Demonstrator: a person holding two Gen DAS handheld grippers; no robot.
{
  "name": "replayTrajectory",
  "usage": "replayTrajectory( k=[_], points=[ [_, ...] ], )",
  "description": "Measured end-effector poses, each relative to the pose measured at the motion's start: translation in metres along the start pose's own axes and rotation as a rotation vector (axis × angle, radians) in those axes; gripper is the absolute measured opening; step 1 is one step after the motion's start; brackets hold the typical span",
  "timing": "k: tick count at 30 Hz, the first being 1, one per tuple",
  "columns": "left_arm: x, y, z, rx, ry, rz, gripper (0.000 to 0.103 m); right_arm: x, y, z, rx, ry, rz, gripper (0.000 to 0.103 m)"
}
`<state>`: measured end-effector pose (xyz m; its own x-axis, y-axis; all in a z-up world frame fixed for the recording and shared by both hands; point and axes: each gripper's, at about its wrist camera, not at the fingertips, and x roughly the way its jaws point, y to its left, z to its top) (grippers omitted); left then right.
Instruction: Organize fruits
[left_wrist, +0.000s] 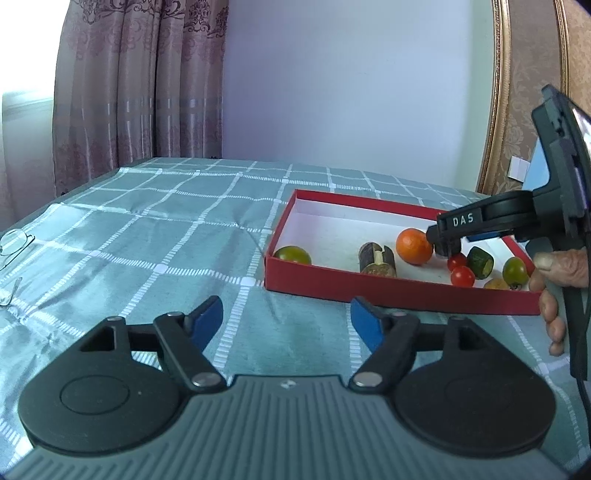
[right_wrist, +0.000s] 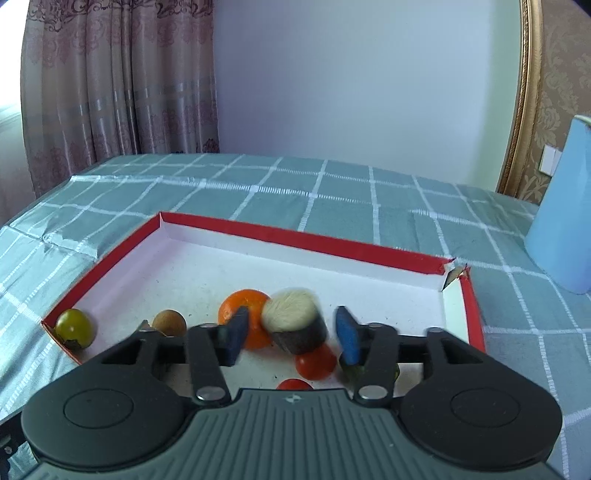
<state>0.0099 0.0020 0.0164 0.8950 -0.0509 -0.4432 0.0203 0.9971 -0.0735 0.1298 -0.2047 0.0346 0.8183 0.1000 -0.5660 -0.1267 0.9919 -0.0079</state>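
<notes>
A red tray with a white floor (left_wrist: 369, 286) (right_wrist: 295, 236) lies on the checked bedspread. It holds an orange (left_wrist: 413, 245) (right_wrist: 243, 302), red cherry tomatoes (left_wrist: 461, 276) (right_wrist: 316, 363), a green tomato (left_wrist: 292, 254) (right_wrist: 74, 326), a second green tomato (left_wrist: 515, 270), a brown stem piece (left_wrist: 377, 260) and a dark green piece (left_wrist: 480, 262). My right gripper (right_wrist: 291, 338) is open over the tray; a dark piece with a pale cut face (right_wrist: 297, 323), blurred, is between its fingers without touching them. It also shows in the left wrist view (left_wrist: 448, 251). My left gripper (left_wrist: 286, 323) is open and empty over the bedspread, left of the tray.
Eyeglasses (left_wrist: 14, 240) lie on the bedspread at far left. A light blue object (right_wrist: 561, 229) stands right of the tray. Curtains and a wall are behind the bed; a gold-framed panel is at the right.
</notes>
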Motion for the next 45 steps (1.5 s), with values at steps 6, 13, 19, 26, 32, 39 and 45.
replayTrajectory(
  k=[6, 13, 19, 26, 32, 39, 45],
  points=[
    [0.002, -0.001, 0.001, 0.006, 0.011, 0.015, 0.080, -0.027, 0.000, -0.008, 0.018, -0.062, 0.026, 0.060],
    [0.002, -0.004, 0.001, 0.022, 0.011, 0.035, 0.089, -0.066, -0.001, -0.047, 0.012, -0.127, 0.067, 0.060],
    [0.003, -0.005, 0.002, 0.029, 0.013, 0.068, 0.097, -0.090, -0.012, -0.080, 0.047, -0.149, 0.094, 0.061],
    [-0.001, -0.005, 0.002, 0.031, 0.002, 0.099, 0.103, -0.107, -0.022, -0.102, 0.069, -0.186, 0.091, 0.061],
    [-0.002, -0.008, 0.002, 0.049, 0.003, 0.095, 0.103, -0.114, -0.024, -0.109, 0.095, -0.199, 0.107, 0.061],
    [-0.005, -0.011, 0.002, 0.067, -0.013, 0.085, 0.103, -0.121, -0.018, -0.113, 0.078, -0.226, 0.112, 0.061],
    [-0.005, -0.010, 0.003, 0.058, -0.006, 0.082, 0.103, -0.122, -0.014, -0.113, 0.073, -0.226, 0.118, 0.061]
  ],
)
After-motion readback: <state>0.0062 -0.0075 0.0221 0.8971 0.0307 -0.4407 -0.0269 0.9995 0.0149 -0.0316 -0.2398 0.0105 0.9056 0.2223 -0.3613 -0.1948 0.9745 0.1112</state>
